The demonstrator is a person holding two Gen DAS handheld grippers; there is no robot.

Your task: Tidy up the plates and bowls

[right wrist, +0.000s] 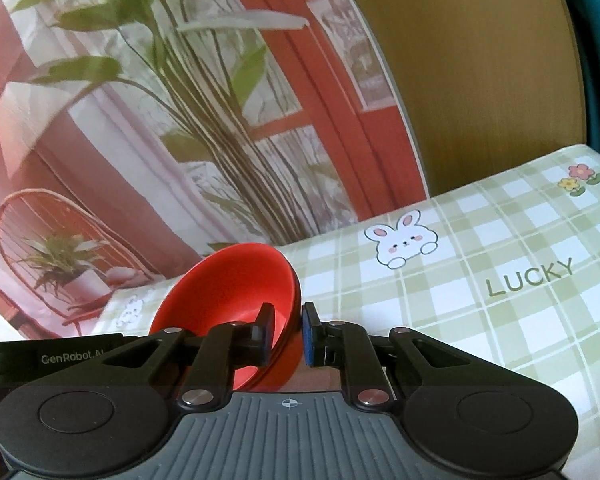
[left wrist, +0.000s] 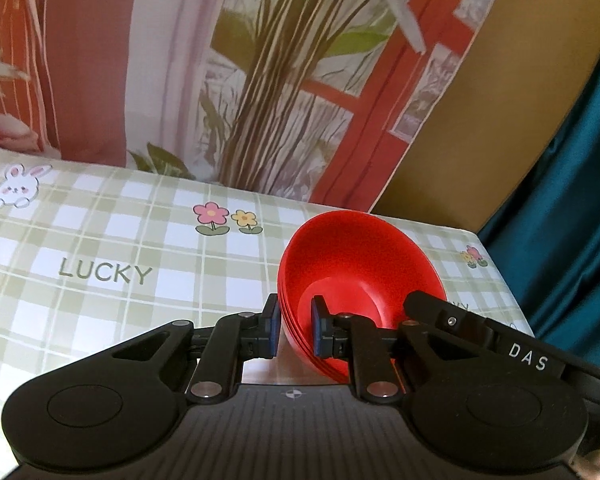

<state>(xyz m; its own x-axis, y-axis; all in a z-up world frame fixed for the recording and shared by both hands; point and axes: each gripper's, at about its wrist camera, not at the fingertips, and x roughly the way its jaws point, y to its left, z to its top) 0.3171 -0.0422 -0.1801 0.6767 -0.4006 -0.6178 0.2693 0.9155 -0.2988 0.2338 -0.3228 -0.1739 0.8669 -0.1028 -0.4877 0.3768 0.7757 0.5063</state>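
Observation:
A stack of red bowls (left wrist: 356, 272) is held above the checked tablecloth (left wrist: 120, 248). My left gripper (left wrist: 296, 328) is shut on the stack's near left wall, one finger inside and one outside. In the right wrist view the same red bowl stack (right wrist: 228, 288) shows tilted, and my right gripper (right wrist: 286, 332) is shut on its right wall, one finger inside and one outside. The other gripper's black body (left wrist: 480, 332) shows at the right of the left wrist view. No plates are in view.
The table is covered by a green and white checked cloth (right wrist: 480, 300) with bunny, flower and "LUCKY" prints. A printed backdrop with a plant (left wrist: 260, 80) stands behind the table. A brown panel (left wrist: 500, 100) and teal curtain (left wrist: 572, 200) are at the right.

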